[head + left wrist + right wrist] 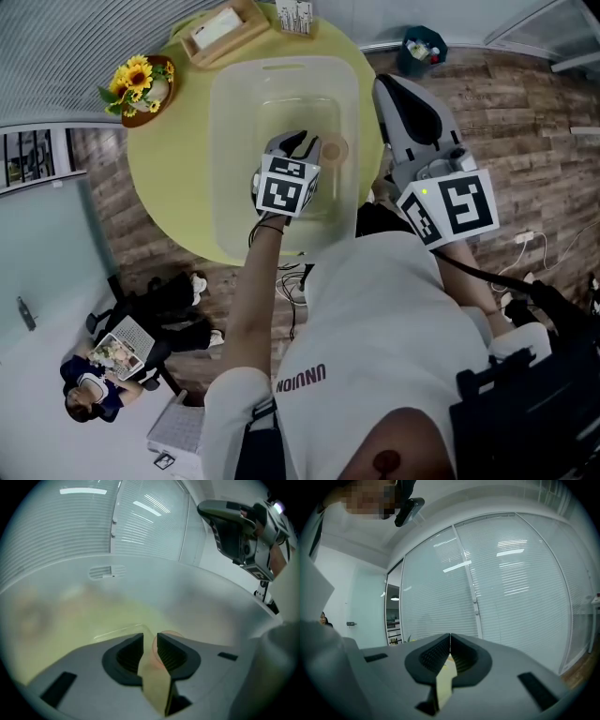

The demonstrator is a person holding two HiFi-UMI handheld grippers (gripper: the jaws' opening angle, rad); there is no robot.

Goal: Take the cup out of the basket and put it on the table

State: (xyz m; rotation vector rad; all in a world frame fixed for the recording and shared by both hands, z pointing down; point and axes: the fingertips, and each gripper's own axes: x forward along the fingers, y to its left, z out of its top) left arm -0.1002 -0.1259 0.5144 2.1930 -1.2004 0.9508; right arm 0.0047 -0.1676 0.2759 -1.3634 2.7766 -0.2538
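A translucent plastic basket [225,112] stands on the round yellow-green table [169,159]. My left gripper [305,142] reaches down inside it. A small pale pink cup [335,150] sits at the gripper's tips. In the left gripper view the cup [153,652] shows blurred between the pads, and the left gripper [150,646] is shut on its wall, with the basket wall [140,583] curving behind. My right gripper [384,84] hovers off the table's right edge, above the floor. In its own view the right gripper [450,644] is shut and empty, aimed at window blinds.
A bowl of sunflowers [141,84] sits at the table's far left. A wooden tray [223,30] and a card holder [295,14] stand at its far edge. A small bin [422,47] stands on the wood floor. A person [94,384] sits at the lower left.
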